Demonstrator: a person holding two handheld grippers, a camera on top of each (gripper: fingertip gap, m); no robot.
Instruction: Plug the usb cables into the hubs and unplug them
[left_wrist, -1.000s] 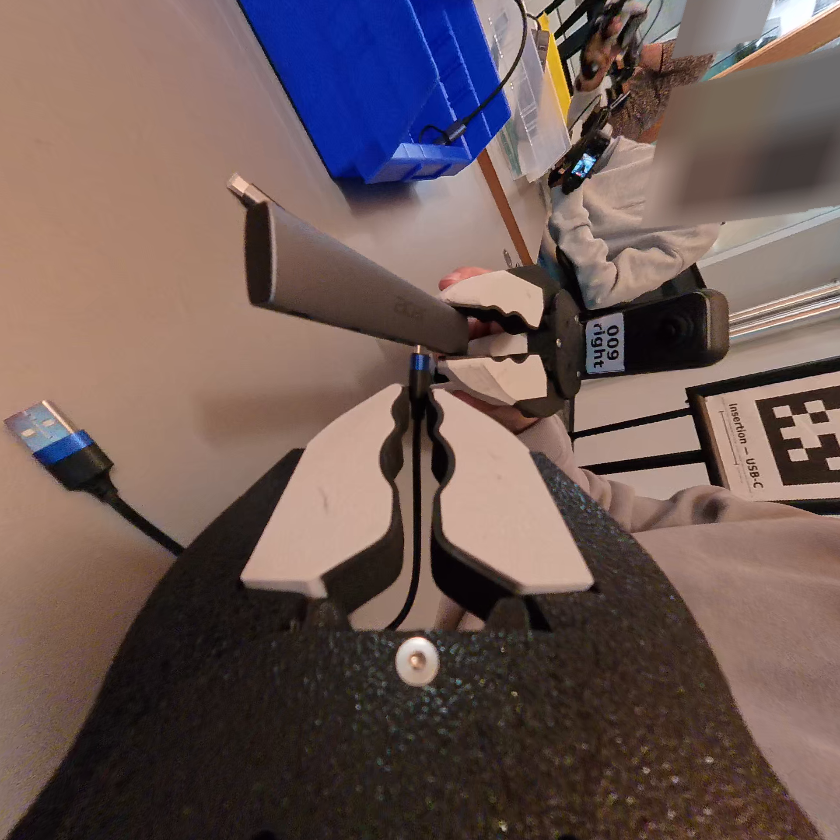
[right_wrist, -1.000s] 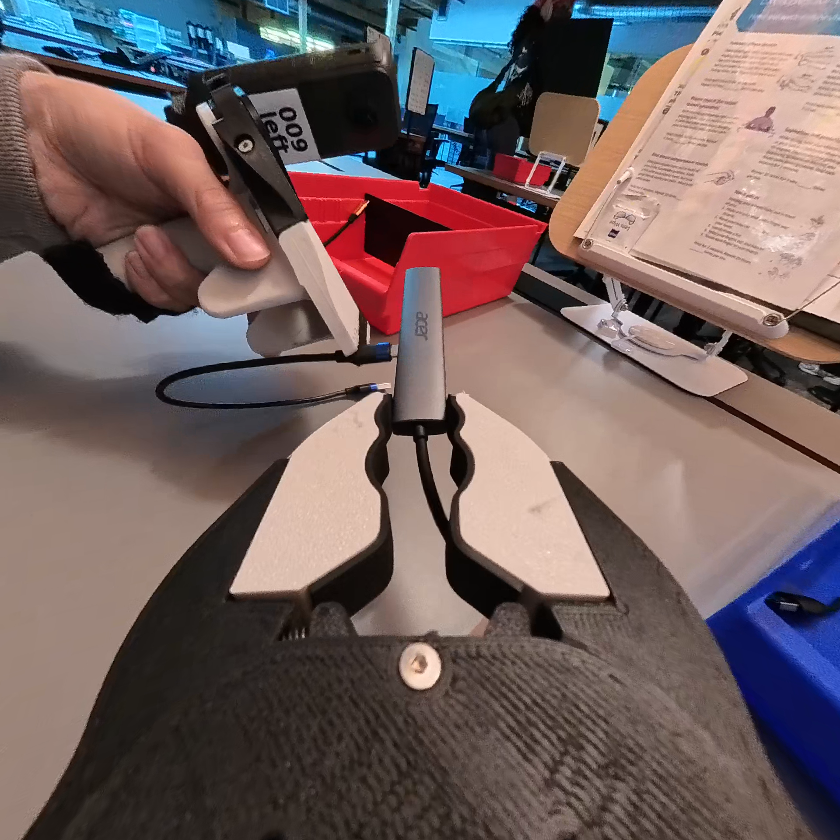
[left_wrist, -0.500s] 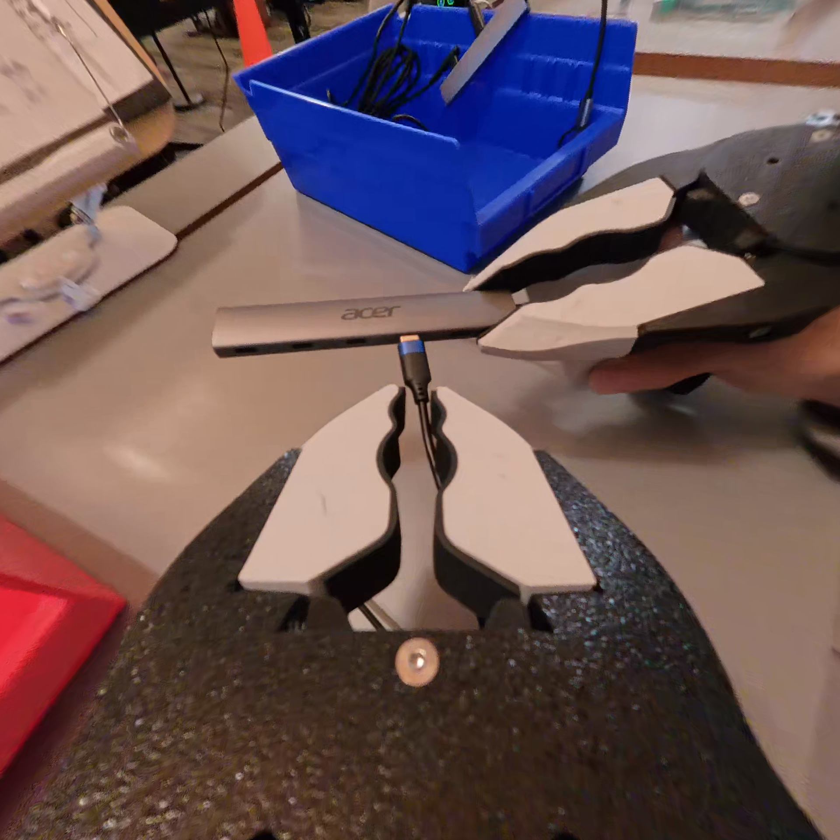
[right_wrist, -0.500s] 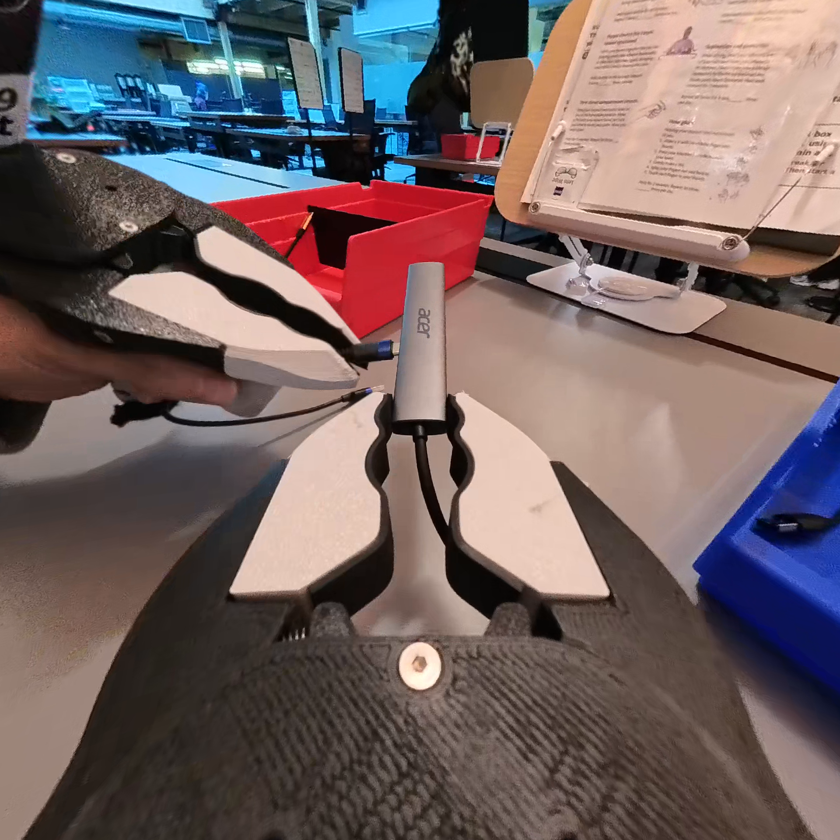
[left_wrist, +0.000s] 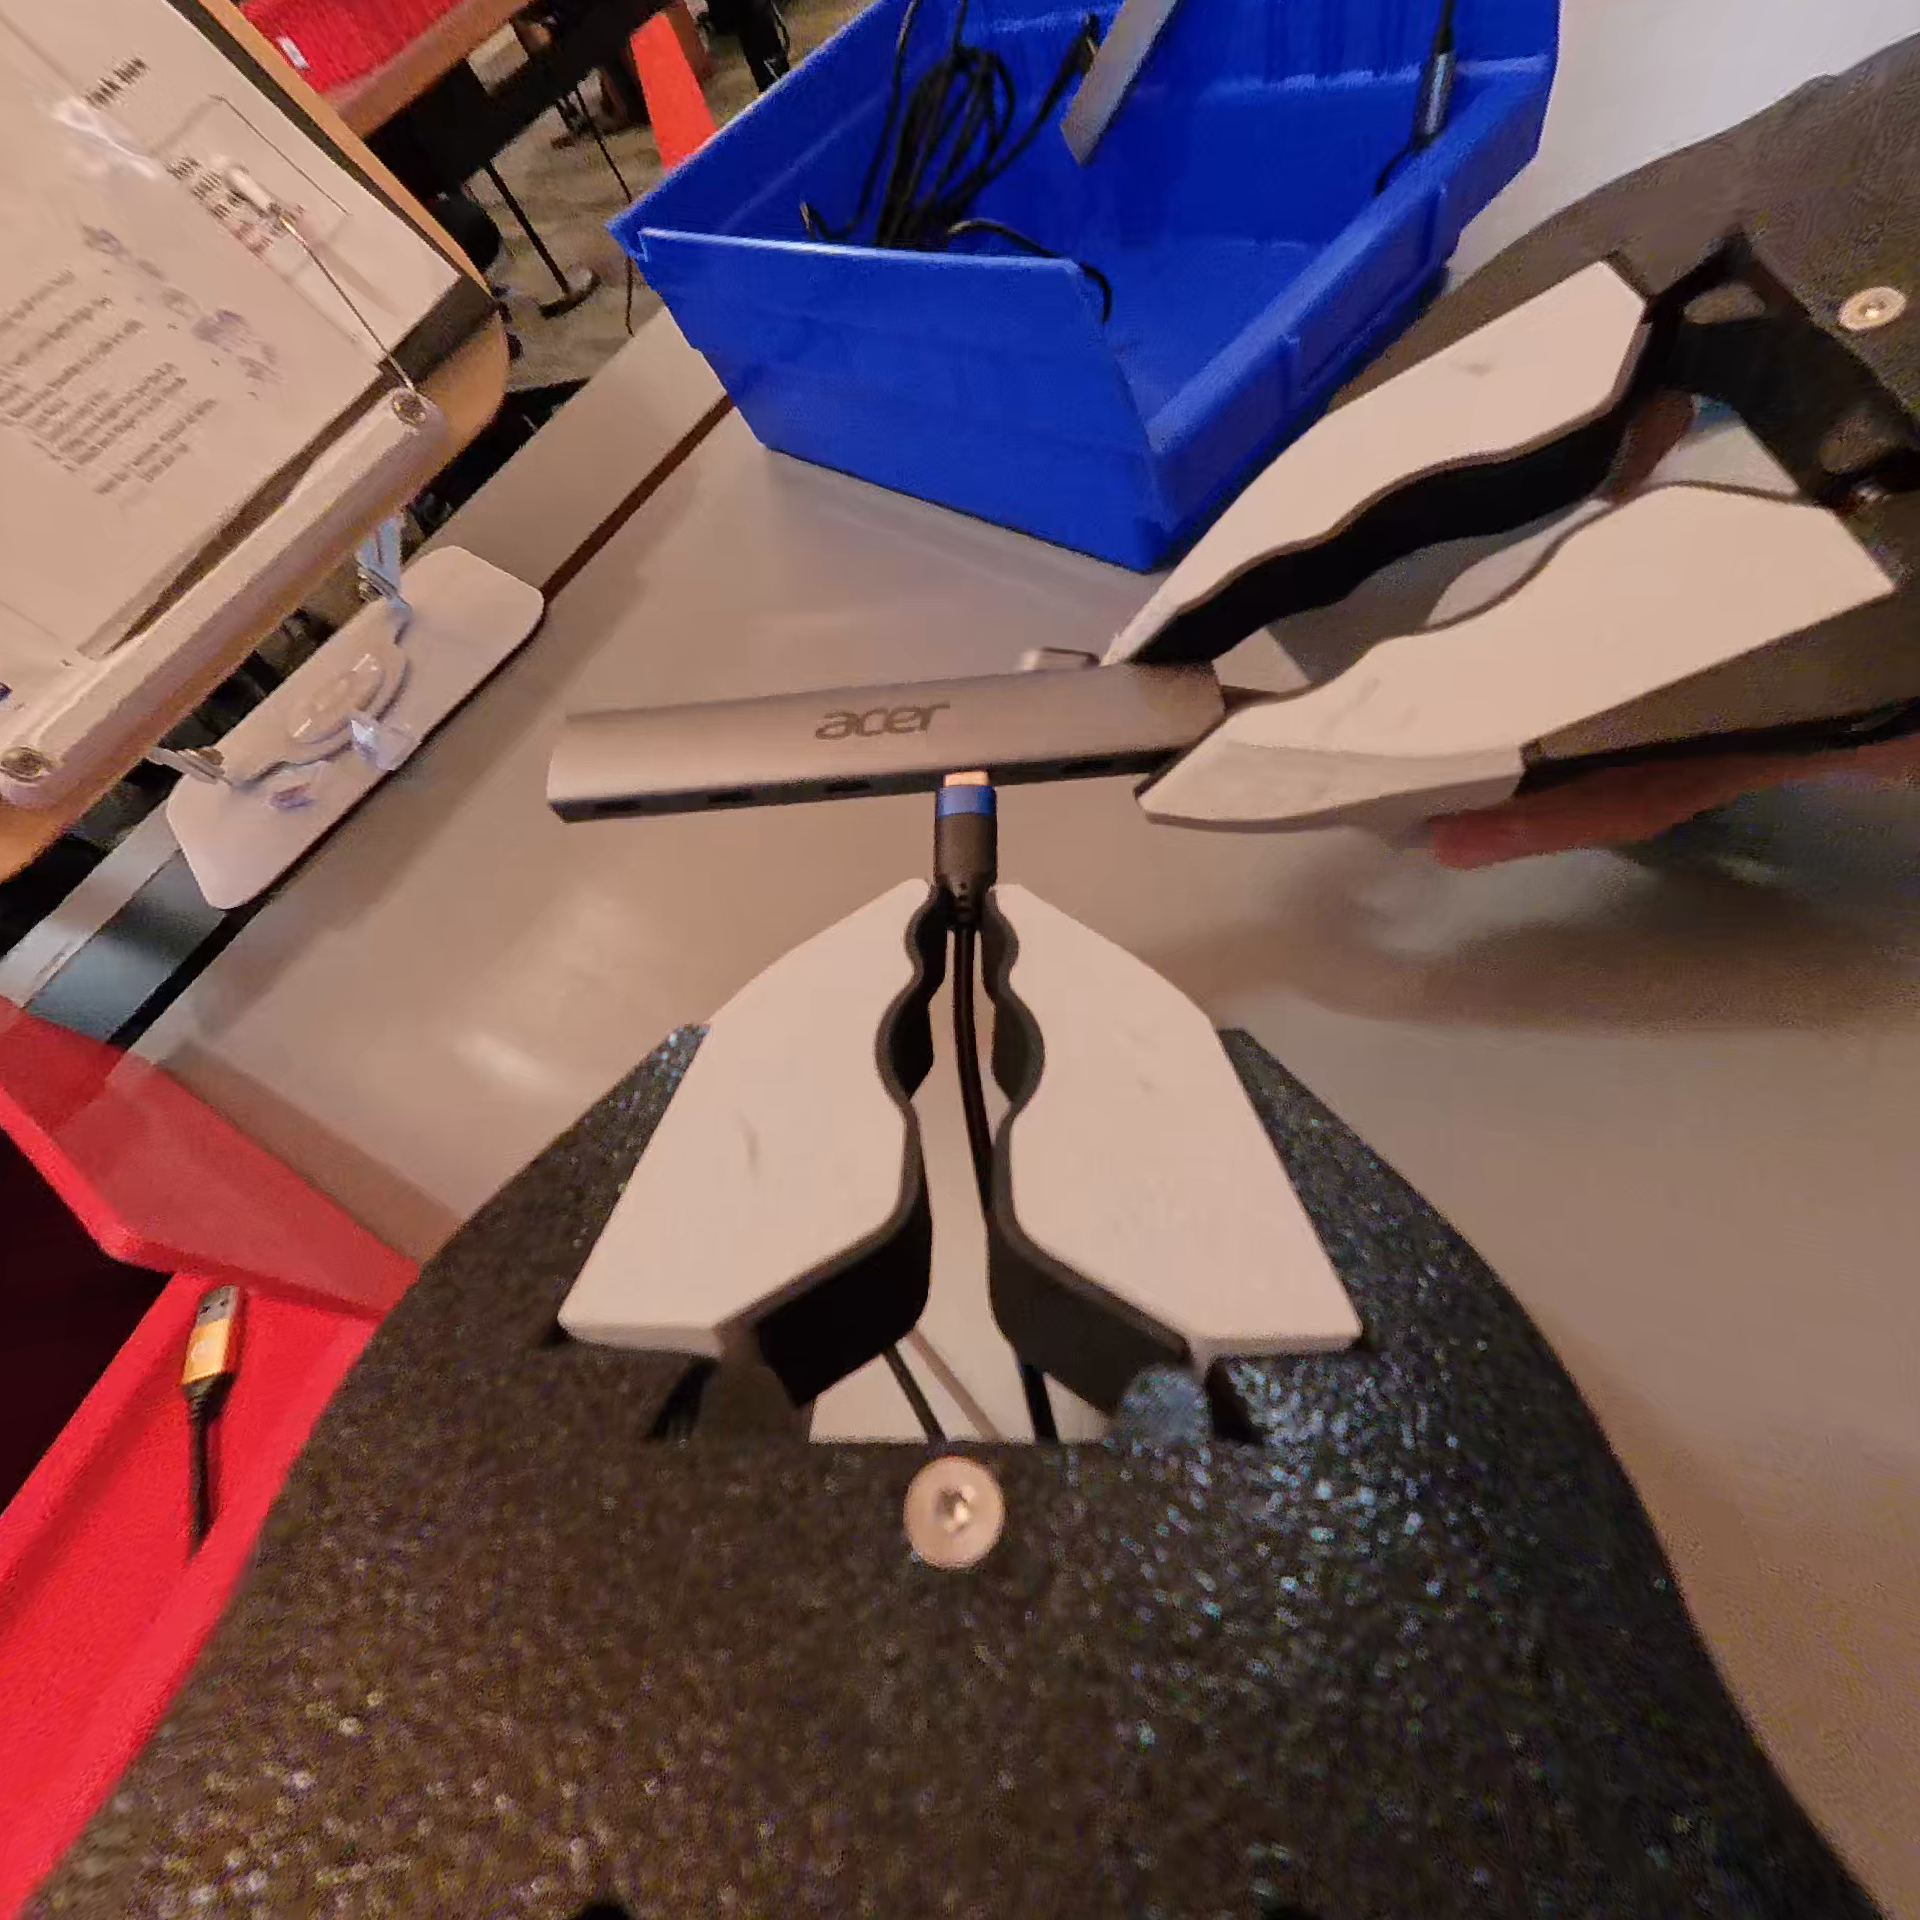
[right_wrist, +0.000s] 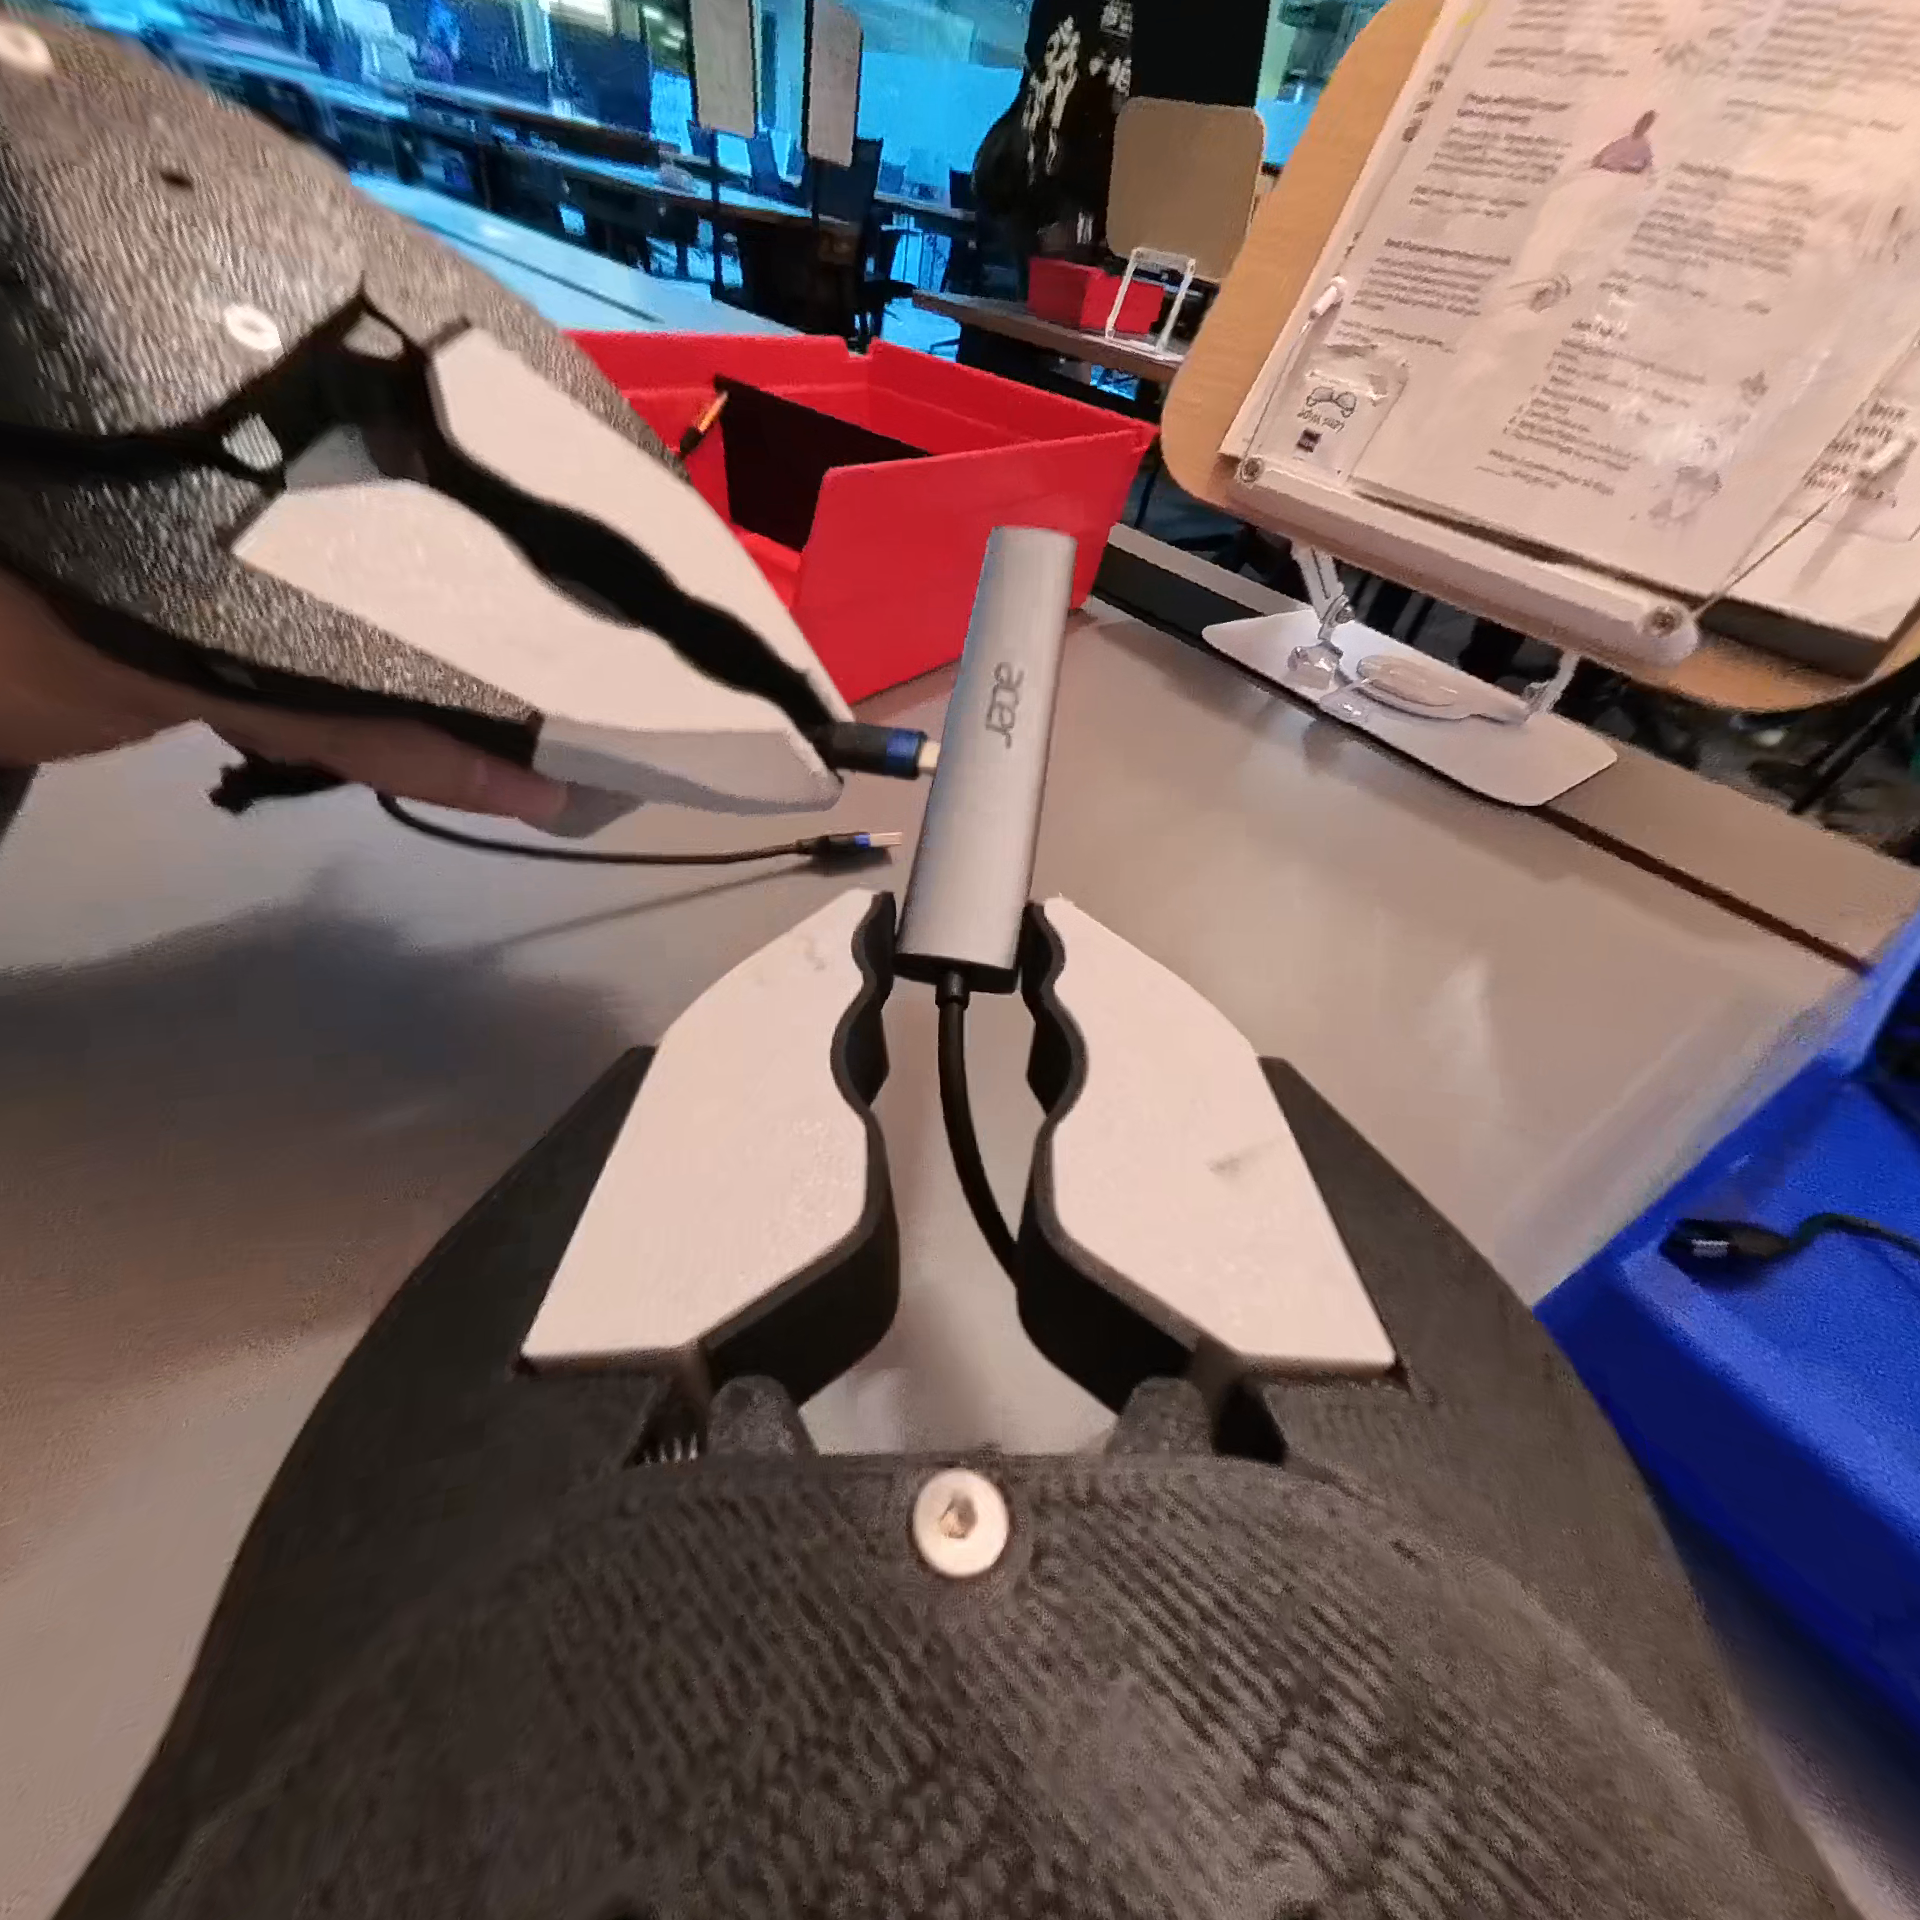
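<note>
Above table, hand-held gripper (left_wrist: 961, 902) pinching cable (left_wrist: 964, 847)

Open grey table (left_wrist: 436, 997) left bare below hub (left_wrist: 883, 738); far side blocked by blue bin (left_wrist: 966, 395), left by document stand (left_wrist: 343, 665), near-left by red bin (left_wrist: 94, 1558).

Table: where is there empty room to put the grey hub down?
Bare table lies between the red bin, the blue bin and the paper stand. It is crowded in the middle, where the left tongs and right tongs hold the plug at the hub.
</note>
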